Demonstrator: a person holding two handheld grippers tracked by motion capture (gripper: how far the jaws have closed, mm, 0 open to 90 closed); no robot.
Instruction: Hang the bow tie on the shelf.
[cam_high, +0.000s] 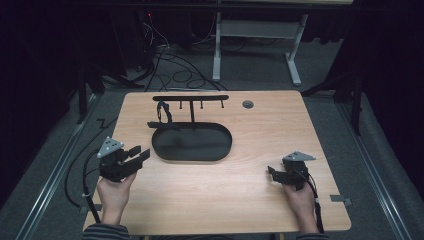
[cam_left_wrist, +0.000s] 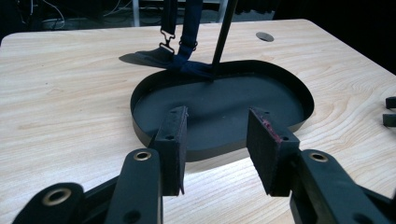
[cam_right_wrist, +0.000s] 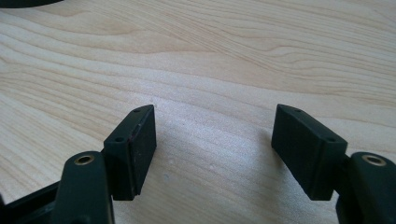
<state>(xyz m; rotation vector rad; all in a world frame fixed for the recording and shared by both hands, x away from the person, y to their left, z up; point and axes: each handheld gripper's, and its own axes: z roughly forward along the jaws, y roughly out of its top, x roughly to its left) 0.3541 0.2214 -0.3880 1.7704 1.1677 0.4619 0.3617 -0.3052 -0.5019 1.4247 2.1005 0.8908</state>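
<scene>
Left gripper fingers apart, right gripper wider

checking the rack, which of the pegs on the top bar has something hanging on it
The leftmost peg: a dark strap hangs from it toward the tray. The other pegs are bare.

The person's left hand holds the black two-jaw left tool with jaws spread apart, nothing between them. The right hand holds the black two-jaw right tool, jaws likewise wide and empty
</scene>
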